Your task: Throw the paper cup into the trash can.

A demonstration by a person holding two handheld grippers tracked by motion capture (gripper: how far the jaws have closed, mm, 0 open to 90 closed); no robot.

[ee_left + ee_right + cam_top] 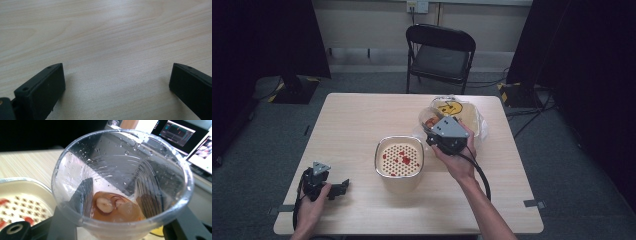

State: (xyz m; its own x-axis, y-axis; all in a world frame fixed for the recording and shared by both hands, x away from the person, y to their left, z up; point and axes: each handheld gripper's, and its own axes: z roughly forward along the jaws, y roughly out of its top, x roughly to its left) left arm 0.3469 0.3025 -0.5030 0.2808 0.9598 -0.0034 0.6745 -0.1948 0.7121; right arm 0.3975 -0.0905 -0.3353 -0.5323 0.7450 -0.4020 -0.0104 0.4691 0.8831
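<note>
My right gripper [436, 131] is shut on a clear plastic cup [120, 182], held above the table just right of a cream bin with a perforated strainer lid [399, 157]. The cup [430, 120] is wet inside, with a little brownish liquid and soft scraps [112, 206] at its bottom. Red bits [404, 160] lie on the strainer. My left gripper [338, 189] rests near the table's front left corner, open, its fingers [41, 91] wide apart over bare wood.
A pale bowl in a plastic bag with a yellow item [457, 112] sits behind the right gripper. The wooden table [352, 125] has free room on its left half. A black folding chair [439, 52] stands beyond the far edge.
</note>
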